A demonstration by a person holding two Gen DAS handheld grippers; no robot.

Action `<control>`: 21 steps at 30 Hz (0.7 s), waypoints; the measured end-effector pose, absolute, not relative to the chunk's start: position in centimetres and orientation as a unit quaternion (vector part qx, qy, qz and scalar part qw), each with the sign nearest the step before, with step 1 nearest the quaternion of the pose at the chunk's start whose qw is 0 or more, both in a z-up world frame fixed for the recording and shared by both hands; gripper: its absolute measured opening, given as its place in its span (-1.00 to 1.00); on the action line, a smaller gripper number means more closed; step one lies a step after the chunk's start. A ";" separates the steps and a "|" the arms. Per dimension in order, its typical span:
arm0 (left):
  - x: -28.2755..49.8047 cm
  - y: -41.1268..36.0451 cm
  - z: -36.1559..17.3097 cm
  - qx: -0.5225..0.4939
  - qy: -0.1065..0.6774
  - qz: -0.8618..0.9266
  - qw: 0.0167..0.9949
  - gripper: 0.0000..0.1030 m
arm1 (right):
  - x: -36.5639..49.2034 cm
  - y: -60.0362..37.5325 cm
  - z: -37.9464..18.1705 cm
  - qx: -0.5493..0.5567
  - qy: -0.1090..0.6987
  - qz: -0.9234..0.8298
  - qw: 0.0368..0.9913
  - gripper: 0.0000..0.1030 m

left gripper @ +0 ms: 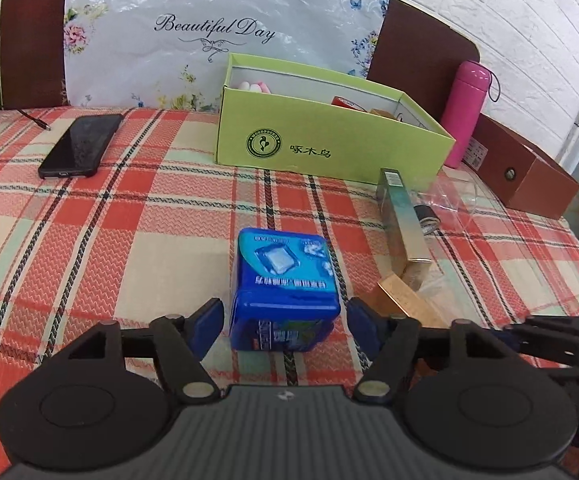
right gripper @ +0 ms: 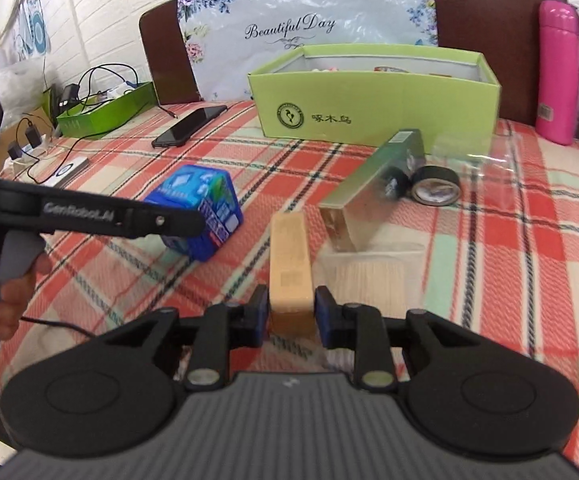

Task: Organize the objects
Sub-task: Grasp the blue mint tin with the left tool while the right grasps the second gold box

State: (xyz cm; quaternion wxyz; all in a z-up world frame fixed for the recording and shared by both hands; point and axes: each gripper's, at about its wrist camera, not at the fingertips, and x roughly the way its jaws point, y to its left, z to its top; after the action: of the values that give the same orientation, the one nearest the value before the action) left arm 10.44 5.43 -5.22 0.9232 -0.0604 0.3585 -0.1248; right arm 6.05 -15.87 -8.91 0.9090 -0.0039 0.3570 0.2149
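A blue printed box [left gripper: 283, 288] stands on the plaid cloth between the fingers of my left gripper [left gripper: 285, 322], with a thin gap on each side, so the jaws are open around it. From the right wrist view the same blue box [right gripper: 199, 210] sits just behind the left gripper [right gripper: 187, 226]. My right gripper [right gripper: 292, 314] is shut on the near end of a narrow tan carton [right gripper: 291, 264]. That tan carton [left gripper: 403, 300] shows right of the blue box. An open lime-green shoebox [left gripper: 329, 136] [right gripper: 373, 96] holding a few small items stands at the back.
A long teal-gold carton [right gripper: 373, 192] leans on a clear tub [right gripper: 363, 276], beside a black tape roll [right gripper: 435, 186]. A phone [left gripper: 77, 146] lies back left. A pink flask [left gripper: 467, 112] and brown box [left gripper: 529, 172] stand back right. Chargers and cables [right gripper: 29, 140] lie far left.
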 end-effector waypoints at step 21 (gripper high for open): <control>11.8 5.1 -5.7 -0.057 0.365 -0.125 0.921 0.23 | 7.9 -13.6 -9.6 -0.032 0.366 0.224 0.903 -0.55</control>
State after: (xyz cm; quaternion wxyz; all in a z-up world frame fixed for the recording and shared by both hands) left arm 11.81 5.08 -5.71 0.9208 -0.0569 0.3652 -0.1249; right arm 7.92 -13.58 -9.60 0.9028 -0.0320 0.3656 0.2241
